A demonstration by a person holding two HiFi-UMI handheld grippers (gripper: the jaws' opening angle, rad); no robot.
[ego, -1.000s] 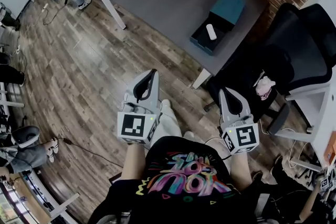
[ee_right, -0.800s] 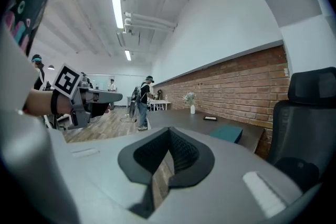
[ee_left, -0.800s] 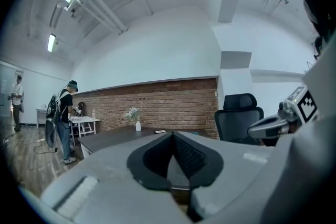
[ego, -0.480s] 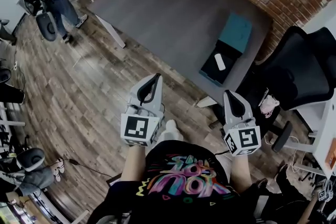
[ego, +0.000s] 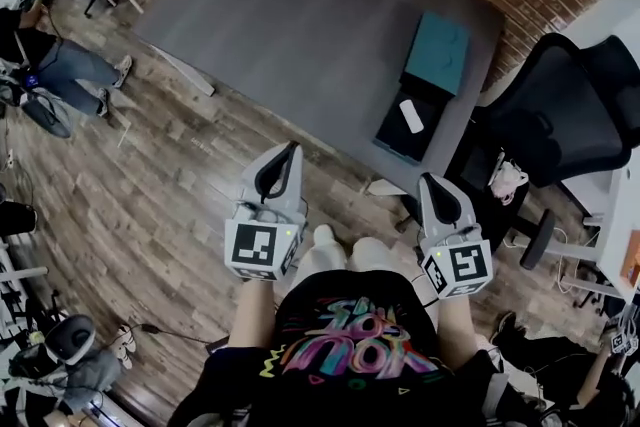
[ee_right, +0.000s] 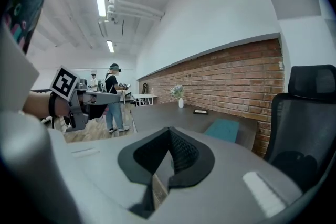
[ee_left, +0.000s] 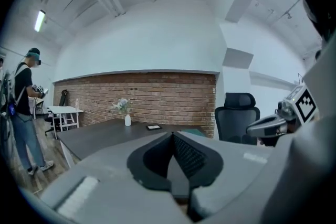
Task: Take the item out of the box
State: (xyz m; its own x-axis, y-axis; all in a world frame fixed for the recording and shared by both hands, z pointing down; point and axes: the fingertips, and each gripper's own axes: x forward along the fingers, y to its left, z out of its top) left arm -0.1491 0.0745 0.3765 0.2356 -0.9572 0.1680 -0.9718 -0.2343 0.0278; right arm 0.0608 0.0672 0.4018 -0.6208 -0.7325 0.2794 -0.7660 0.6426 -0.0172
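Grippers: left gripper (ego: 288, 151) and right gripper (ego: 430, 183) both fully closed, holding nothing.
Item: white item (ego: 411, 115) lies in the open box (ego: 400, 141) at the table (ego: 300, 25) edge.
Change: the person has stepped closer, so the box is nearer, ahead of the right gripper.
Meaning: likely the approach; item untouched.

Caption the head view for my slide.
Left claw and right claw, shut and empty, short of the table whose open box holds a white item.

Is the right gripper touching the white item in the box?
Apart. The head view shows the right gripper short of the table, clear of the open box where the white item lies; the right gripper view shows its jaws shut on nothing.
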